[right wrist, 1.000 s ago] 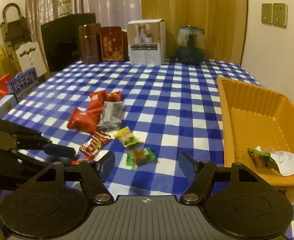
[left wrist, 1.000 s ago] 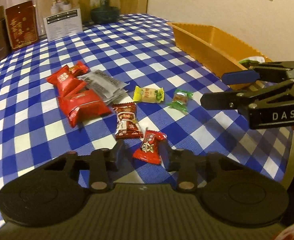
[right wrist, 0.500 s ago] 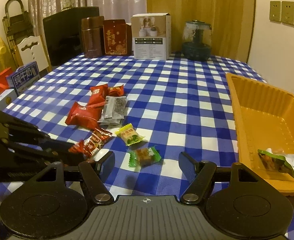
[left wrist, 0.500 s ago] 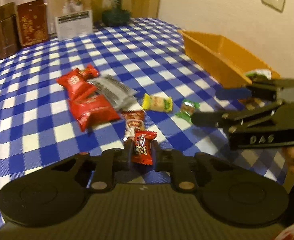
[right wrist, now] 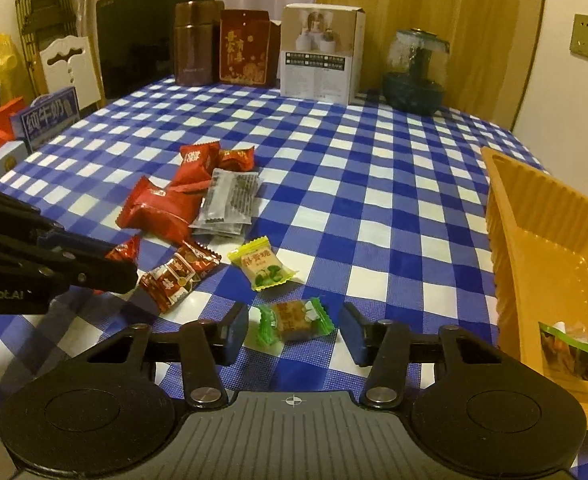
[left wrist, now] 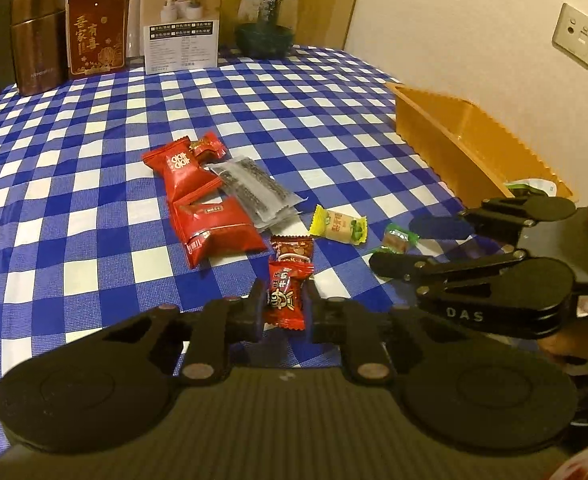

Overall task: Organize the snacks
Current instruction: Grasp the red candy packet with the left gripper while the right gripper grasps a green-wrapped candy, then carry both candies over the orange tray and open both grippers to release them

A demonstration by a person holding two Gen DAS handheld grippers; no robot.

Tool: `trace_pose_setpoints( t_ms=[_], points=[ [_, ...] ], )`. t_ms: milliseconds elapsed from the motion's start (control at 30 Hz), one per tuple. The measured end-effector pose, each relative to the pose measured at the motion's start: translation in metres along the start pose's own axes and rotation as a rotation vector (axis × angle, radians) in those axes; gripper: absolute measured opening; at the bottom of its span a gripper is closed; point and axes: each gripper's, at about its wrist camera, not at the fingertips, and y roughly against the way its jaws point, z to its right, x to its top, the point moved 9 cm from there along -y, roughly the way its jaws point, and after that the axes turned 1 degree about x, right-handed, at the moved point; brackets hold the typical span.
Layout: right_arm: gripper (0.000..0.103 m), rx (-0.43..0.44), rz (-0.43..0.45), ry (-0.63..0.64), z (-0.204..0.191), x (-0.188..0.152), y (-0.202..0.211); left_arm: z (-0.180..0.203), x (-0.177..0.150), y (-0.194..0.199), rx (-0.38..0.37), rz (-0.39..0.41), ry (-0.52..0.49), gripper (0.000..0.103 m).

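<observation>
"DAS" on right gripper [left wrist: 408, 246]; "Robot.AI" on left gripper [right wrist: 121, 264]

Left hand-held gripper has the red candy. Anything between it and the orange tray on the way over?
Yes. The right hand-held gripper sits between the red candy and the orange tray, its jaws open around the green-wrapped candy. The yellow candy lies flat on the cloth along that line too.

The snack pile [right wrist: 197, 200] lies mid-table on the tablecloth [right wrist: 354, 184], with the tray [right wrist: 550, 248] at the right edge. 3 boxes [right wrist: 318, 52] and 1 jar [right wrist: 414, 72] stand along the far edge.
</observation>
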Motion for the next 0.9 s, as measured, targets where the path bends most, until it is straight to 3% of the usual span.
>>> trace_pose_setpoints(
  t_ms=[200, 567, 733, 900],
  points=[
    [0.028, -0.007, -0.009, -0.005, -0.002, 0.000, 0.002, 0.003, 0.002, 0.000, -0.004, -0.001, 0.007, 0.016],
    [0.027, -0.036, 0.141, -0.070, 0.009, 0.024, 0.052, 0.022, 0.024, 0.011, -0.027, 0.039, 0.020, 0.016],
    [0.027, -0.117, 0.225, -0.135, 0.035, 0.033, 0.084, 0.043, 0.042, 0.016, -0.059, 0.065, 0.008, 0.016],
    [0.027, -0.208, 0.242, -0.229, 0.074, 0.022, 0.108, 0.073, 0.061, 0.018, -0.105, 0.091, -0.021, 0.016]
  ],
)
